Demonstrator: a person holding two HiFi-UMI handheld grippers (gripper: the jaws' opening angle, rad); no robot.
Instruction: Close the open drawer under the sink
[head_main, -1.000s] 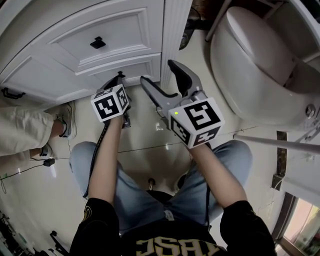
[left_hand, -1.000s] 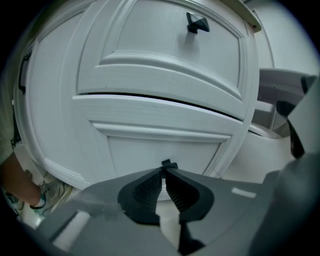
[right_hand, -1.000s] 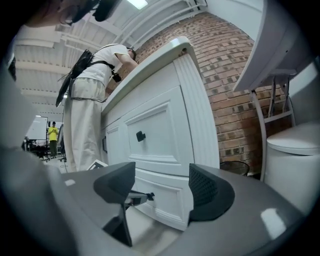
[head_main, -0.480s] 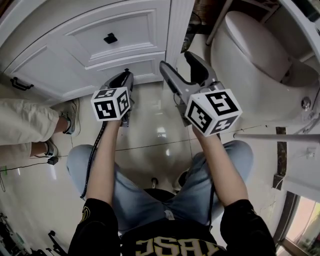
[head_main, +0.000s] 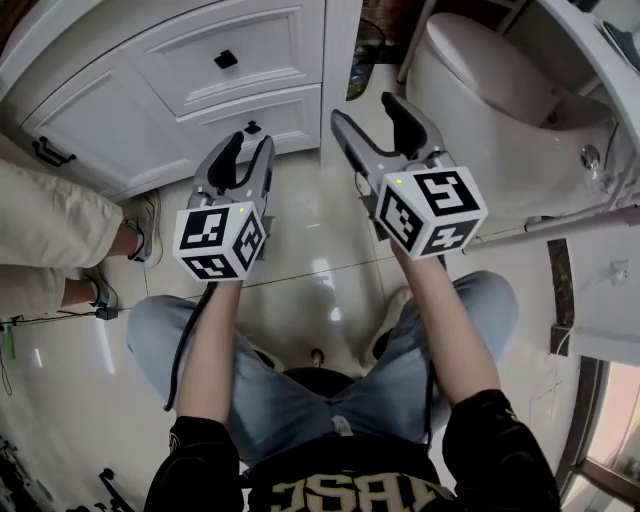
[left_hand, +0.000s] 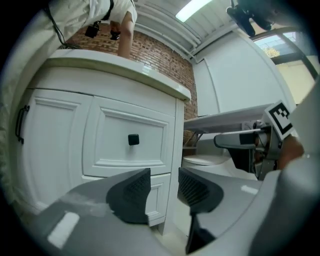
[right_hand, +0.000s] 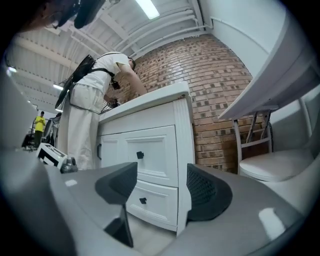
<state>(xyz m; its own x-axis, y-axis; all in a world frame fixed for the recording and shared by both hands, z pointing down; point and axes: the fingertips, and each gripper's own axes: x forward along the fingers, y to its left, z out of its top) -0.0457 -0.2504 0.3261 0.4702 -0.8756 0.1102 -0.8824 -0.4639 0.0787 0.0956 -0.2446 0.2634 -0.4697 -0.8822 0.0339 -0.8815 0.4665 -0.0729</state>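
Shows left tongs (head_main: 247, 150) opening on nothing and right tongs (head_main: 366, 112) spread empty, both held clear of the lower drawer (head_main: 270, 108) ahead, seemingly flush shut, needing no further push.

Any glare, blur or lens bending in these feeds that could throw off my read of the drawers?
Head view: sharp, with bright glare patches on the glossy floor. Left gripper view: fisheye bows the cabinet, corners dark, and the left tongs, opening and empty, look soft. Right gripper view: same bowing, a bright ceiling light, drawers crisp.
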